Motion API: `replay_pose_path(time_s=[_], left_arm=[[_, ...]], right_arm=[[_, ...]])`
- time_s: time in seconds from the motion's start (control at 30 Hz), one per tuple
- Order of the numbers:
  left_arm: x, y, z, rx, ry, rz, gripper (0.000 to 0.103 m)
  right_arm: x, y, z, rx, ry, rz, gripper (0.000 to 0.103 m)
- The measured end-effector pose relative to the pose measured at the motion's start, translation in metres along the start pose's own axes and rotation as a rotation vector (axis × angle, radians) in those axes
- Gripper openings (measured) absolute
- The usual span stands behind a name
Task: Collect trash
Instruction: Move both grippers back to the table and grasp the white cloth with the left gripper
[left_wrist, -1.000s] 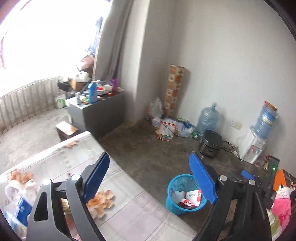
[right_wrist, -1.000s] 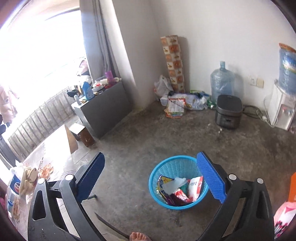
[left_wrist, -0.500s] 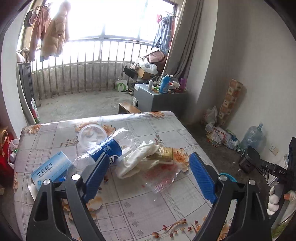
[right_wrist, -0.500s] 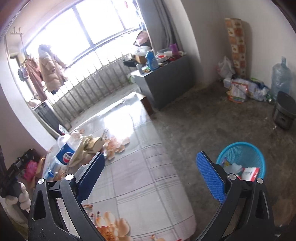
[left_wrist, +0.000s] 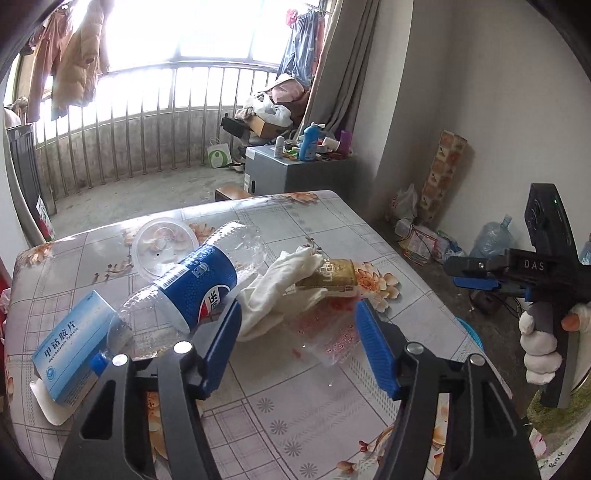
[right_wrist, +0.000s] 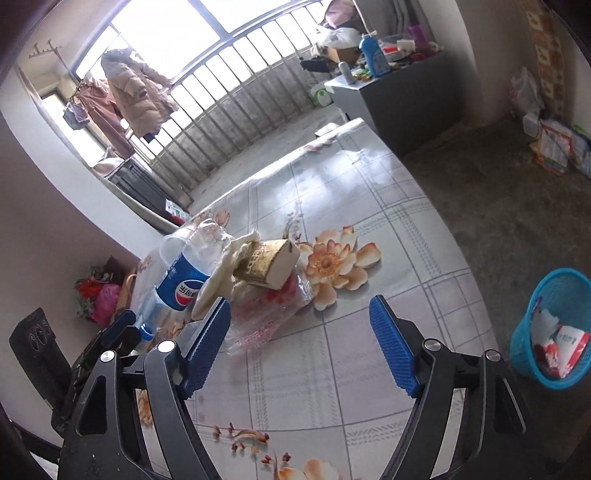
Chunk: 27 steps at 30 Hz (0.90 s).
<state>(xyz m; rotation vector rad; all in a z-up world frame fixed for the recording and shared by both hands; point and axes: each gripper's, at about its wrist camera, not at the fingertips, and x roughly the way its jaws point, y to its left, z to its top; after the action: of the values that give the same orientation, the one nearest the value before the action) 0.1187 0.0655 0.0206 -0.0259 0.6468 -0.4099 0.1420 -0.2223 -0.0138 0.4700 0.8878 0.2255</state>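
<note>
A crumpled clear Pepsi bottle (left_wrist: 184, 291), white rag (left_wrist: 280, 291), gold carton (left_wrist: 334, 275) and thin plastic bag (left_wrist: 325, 332) lie heaped together on the glossy flowered surface (left_wrist: 295, 406). Half a second ago they sat farther off; now the left gripper (left_wrist: 297, 345), jaws wide and empty, frames the bag. The right gripper (right_wrist: 299, 345) is likewise spread, empty, nearer the heap. A blue mesh basket (right_wrist: 546, 295) stands on the floor.

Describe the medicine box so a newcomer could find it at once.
Start at the floral-patterned table and find its pile of trash. The crushed Pepsi bottle lies there; the medicine box sits beside its cap end. It is the only rectangular carton, light blue with Chinese lettering.
</note>
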Motion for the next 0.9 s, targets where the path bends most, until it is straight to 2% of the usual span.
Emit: replay_pose_path(time_s=[0.17, 0.3, 0.37, 0.4, 0.47, 0.5, 0.53, 0.6, 0.7, 0.77, 0.9], left_arm=[[0.038, 0.005, 0.009, 0.024, 0.028, -0.009, 0.047], [0.075, 0.010, 0.017, 0.021, 0.081, 0.039, 0.043], [0.093, 0.010, 0.017, 0.029, 0.122, 0.081, 0.043], [0.100, 0.011, 0.016, 0.029, 0.138, 0.088, 0.043], [0.112, 0.013, 0.013, 0.012, 0.169, 0.093, 0.041], [0.117, 0.014, 0.011, 0.002, 0.184, 0.084, 0.039], [0.119, 0.014, 0.009, -0.006, 0.191, 0.075, 0.037], [0.124, 0.016, 0.005, -0.028, 0.210, 0.043, 0.029], [0.125, 0.019, 0.001, -0.061, 0.219, 0.008, 0.016], [0.122, 0.018, -0.002, -0.074, 0.224, -0.024, 0.012], [0.109, 0.007, -0.011, -0.067, 0.256, -0.084, 0.010]], right_arm=[[0.044, 0.000, 0.036, 0.011, 0.070, 0.044, 0.068], [0.086, 0.009, 0.061, -0.037, 0.124, 0.057, 0.068], [0.110, 0.014, 0.065, -0.079, 0.174, 0.059, 0.068], [0.120, 0.016, 0.064, -0.094, 0.192, 0.045, 0.068], [0.139, 0.019, 0.059, -0.133, 0.264, 0.069, 0.068], [0.137, 0.022, 0.057, -0.154, 0.246, 0.078, 0.067], [0.138, 0.026, 0.054, -0.178, 0.270, 0.088, 0.058], [0.134, 0.031, 0.046, -0.200, 0.313, 0.115, 0.049], [0.126, 0.028, 0.037, -0.194, 0.323, 0.132, 0.045], [0.116, 0.024, 0.029, -0.167, 0.328, 0.144, 0.043], [0.092, 0.012, 0.014, -0.116, 0.332, 0.140, 0.041]])
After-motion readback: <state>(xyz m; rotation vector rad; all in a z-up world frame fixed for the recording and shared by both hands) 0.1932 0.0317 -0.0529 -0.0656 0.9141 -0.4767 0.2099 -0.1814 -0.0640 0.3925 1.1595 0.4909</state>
